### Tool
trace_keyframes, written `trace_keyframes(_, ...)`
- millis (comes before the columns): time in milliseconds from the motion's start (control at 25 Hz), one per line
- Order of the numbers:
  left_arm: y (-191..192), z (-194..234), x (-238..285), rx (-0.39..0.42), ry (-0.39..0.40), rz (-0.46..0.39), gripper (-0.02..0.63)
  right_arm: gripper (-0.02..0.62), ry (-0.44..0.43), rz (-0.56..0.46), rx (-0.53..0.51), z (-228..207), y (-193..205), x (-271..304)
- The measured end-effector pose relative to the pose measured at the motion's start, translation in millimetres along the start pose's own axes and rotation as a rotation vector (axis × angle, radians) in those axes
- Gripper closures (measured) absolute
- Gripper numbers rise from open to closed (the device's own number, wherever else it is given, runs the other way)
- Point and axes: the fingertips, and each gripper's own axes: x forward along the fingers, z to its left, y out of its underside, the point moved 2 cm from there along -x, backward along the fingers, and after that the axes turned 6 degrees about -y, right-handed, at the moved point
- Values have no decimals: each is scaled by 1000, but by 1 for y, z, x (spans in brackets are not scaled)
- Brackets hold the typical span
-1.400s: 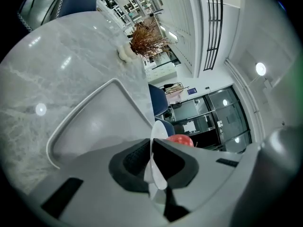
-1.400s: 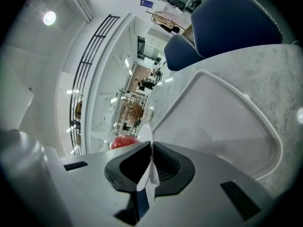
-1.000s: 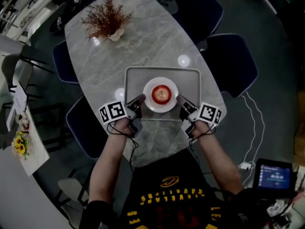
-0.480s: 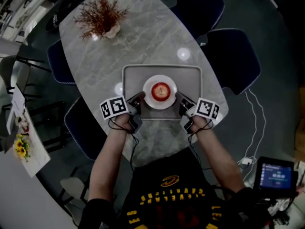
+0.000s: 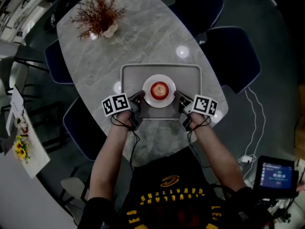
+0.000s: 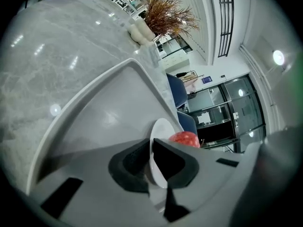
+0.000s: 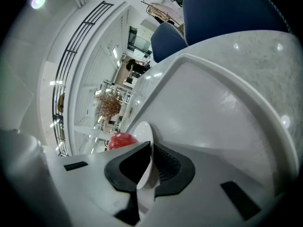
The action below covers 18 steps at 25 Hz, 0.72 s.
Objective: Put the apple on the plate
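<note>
The apple (image 5: pixel 159 89) sits at the middle of the white plate (image 5: pixel 159 103), so the placing itself looks done. What seems to be in hand is setting the loaded plate down in the grey tray (image 5: pixel 190 75), which lies on the near half of the marble table (image 5: pixel 143 37). The left gripper (image 5: pixel 139 97) has its jaws nearly together, pinched on the plate's left rim. The right gripper (image 5: pixel 178 97) is clamped the same way on the right rim. In each gripper view the thin white edge runs straight between the dark pads, with the red fruit just beyond it. The plate hangs low over the tray floor, towards its near side. Whether its base touches the tray I cannot tell. The next move probably calls for keeping both sides level so the apple does not roll. Once the plate rests flat, both pairs of jaws should part together and draw outward, left and right, without dragging the rim. A dried plant (image 5: pixel 95 18) stands at the table's far left, well apart from all this.
</note>
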Motion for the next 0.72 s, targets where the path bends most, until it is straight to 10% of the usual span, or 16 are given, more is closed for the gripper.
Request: trace_keyframes(720, -1, -4, 6, 98, -88, -3, 582, 566, 78, 31, -66, -3, -3, 2)
